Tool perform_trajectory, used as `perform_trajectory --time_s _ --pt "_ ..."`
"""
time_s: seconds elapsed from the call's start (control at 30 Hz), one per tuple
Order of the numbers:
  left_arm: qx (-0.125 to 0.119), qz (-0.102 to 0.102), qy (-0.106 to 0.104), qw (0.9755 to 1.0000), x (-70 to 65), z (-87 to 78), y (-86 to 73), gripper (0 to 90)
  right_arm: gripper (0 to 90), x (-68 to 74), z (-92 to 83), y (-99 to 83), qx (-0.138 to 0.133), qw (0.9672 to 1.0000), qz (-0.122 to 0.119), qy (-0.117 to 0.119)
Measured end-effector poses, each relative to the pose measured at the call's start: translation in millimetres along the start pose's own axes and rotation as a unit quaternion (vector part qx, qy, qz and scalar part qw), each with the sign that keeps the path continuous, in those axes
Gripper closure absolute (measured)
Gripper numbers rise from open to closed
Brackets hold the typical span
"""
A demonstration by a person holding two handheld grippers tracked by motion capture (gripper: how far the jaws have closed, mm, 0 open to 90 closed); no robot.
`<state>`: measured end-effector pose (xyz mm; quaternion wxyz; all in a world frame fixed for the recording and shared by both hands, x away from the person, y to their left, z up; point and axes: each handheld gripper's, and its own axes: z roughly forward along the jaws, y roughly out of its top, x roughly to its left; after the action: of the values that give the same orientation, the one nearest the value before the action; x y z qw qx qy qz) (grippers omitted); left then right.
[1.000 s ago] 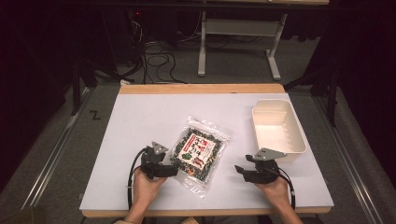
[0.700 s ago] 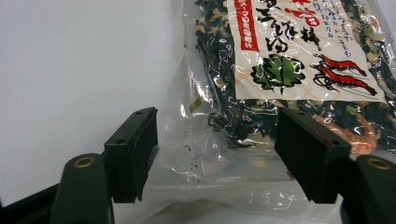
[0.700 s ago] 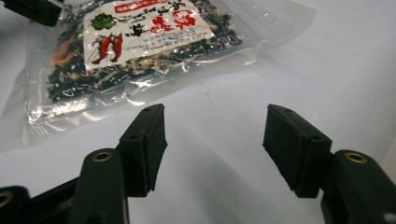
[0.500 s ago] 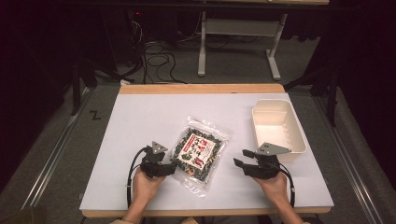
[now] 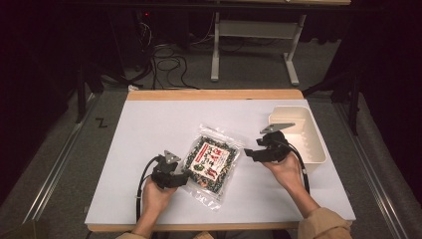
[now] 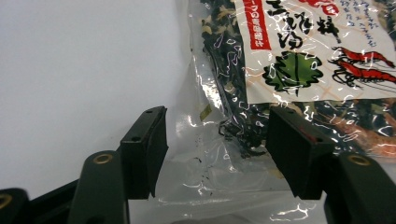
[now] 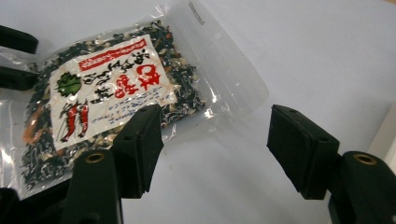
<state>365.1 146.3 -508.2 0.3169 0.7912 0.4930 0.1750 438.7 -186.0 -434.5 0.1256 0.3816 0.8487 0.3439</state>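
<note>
Lying flat on table (image 5: 149, 129), packet (image 5: 211, 160) sat between left gripper (image 6: 217, 147), wide at its corner, and right gripper (image 7: 215, 144), wide nearby.

Japanese characters, too unclear to read, on the white-and-red label (image 7: 109, 88) of the clear packet (image 5: 211, 162).

The hand-held gripper (image 6: 212, 156) straddles the packet's (image 6: 280, 70) clear corner, jaws apart.

Beyond the white table (image 5: 149, 124), a grey carpet floor (image 5: 59, 164), tangled cables (image 5: 166, 57) and a metal stand (image 5: 254, 40) in dim light.
</note>
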Motion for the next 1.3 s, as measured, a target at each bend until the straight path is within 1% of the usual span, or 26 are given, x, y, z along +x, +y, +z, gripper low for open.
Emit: perform_trajectory --time_s 0.07,0.1,0.13,0.17,0.2,0.27,0.33,0.37,0.4,0.43,0.47,0.5,0.53,0.6,0.67,0.73,0.83,0.9,0.93,1.0,1.1,1.13,1.17,1.23,1.3 --pt "-0.003 0.016 0.019 0.9997 -3.8 -0.4 -0.2 36.1 36.3 -2.4 5.7 8.8 0.008 1.0000 0.002 -0.002" --pt "-0.004 0.022 0.026 0.9994 -5.3 -0.5 -0.3 36.1 37.0 -3.7 8.2 12.2 0.011 0.9999 0.006 -0.002" --pt "-0.005 0.025 0.031 0.9992 -6.6 -0.3 -0.6 36.2 39.1 -4.3 10.3 15.1 0.014 0.9998 0.008 -0.007" --pt "-0.006 0.027 0.032 0.9991 -7.0 0.0 -0.7 36.1 41.8 -4.6 12.7 17.9 0.009 0.9998 0.004 -0.018" --pt "-0.004 0.028 0.033 0.9990 -6.9 0.4 -0.5 36.1 42.5 -5.1 14.0 19.2 0.007 0.9997 0.003 -0.021" --pt "-0.003 0.028 0.033 0.9991 -6.5 0.9 -0.3 35.7 42.5 -6.3 16.4 21.1 0.010 0.9997 0.005 -0.024" --pt "-0.001 0.025 0.031 0.9992 -5.5 1.9 0.1 35.3 43.2 -11.0 22.9 25.7 0.019 0.9994 0.005 -0.029" --pt "-0.001 0.025 0.031 0.9992 -5.5 2.1 0.2 35.3 43.3 -13.4 25.0 27.2 0.021 0.9993 0.011 -0.027" --pt "-0.001 0.025 0.032 0.9992 -5.6 2.3 0.1 35.3 43.4 -18.3 28.2 29.5 0.019 0.9993 0.024 -0.022" --pt "-0.001 0.025 0.032 0.9992 -5.7 2.3 0.0 35.3 43.4 -19.5 29.3 30.0 0.019 0.9991 0.031 -0.020" --pt "-0.002 0.026 0.033 0.9991 -5.9 2.3 -0.1 35.2 43.4 -21.1 31.2 30.3 0.018 0.9991 0.034 -0.017" --pt "-0.003 0.029 0.036 0.9989 -6.5 2.3 -0.2 34.7 43.4 -21.9 33.6 31.0 0.024 0.9988 0.040 -0.017" --pt "-0.004 0.034 0.039 0.9987 -7.4 2.2 -0.2 34.2 43.4 -22.3 36.0 31.3 0.026 0.9987 0.040 -0.017" --pt "-0.003 0.036 0.042 0.9985 -7.8 2.6 0.3 33.6 44.9 -21.4 40.2 32.2 0.031 0.9985 0.044 -0.011" --pt "-0.002 0.035 0.042 0.9985 -7.4 3.4 0.8 32.9 44.8 -19.2 45.3 34.3 0.044 0.9980 0.045 -0.009" --pt "-0.001 0.033 0.042 0.9986 -7.2 3.7 0.7 32.7 44.7 -17.1 49.4 36.4 0.049 0.9979 0.041 -0.013" --pt "-0.002 0.030 0.041 0.9987 -6.9 3.8 0.1 32.7 43.6 -18.1 56.3 38.5 0.059 0.9967 0.054 -0.015" --pt "-0.003 0.024 0.038 0.9990 -5.9 4.1 -0.5 32.5 42.0 -19.4 62.0 39.6 0.069 0.9955 0.061 -0.023" --pt "-0.002 0.020 0.037 0.9991 -5.3 4.3 -0.6 32.4 41.7 -20.2 64.2 40.1 0.069 0.9953 0.063 -0.024" --pt "-0.001 0.019 0.036 0.9992 -4.8 4.7 -0.4 32.0 40.3 -22.6 69.3 41.7 0.073 0.9944 0.074 -0.021" --pt "-0.002 0.011 0.036 0.9993 -4.6 4.4 -0.8 31.7 39.9 -26.5 76.7 43.1 0.079 0.9931 0.085 -0.017" --pt "-0.003 0.005 0.038 0.9993 -5.0 4.2 -1.3 31.9 40.8 -27.1 79.0 42.5 0.079 0.9925 0.092 -0.014" --pt "-0.003 0.004 0.038 0.9993 -5.2 4.3 -1.5 32.1 43.0 -28.1 82.8 40.7 0.086 0.9911 0.101 -0.007" --pt "-0.003 0.004 0.038 0.9993 -5.1 4.6 -1.5 32.2 46.1 -29.4 87.0 38.5 0.095 0.9899 0.105 0.000" --pt "-0.003 0.000 0.035 0.9994 -4.4 5.0 -1.4 32.2 50.1 -28.8 89.9 37.6 0.098 0.9882 0.117 0.015"
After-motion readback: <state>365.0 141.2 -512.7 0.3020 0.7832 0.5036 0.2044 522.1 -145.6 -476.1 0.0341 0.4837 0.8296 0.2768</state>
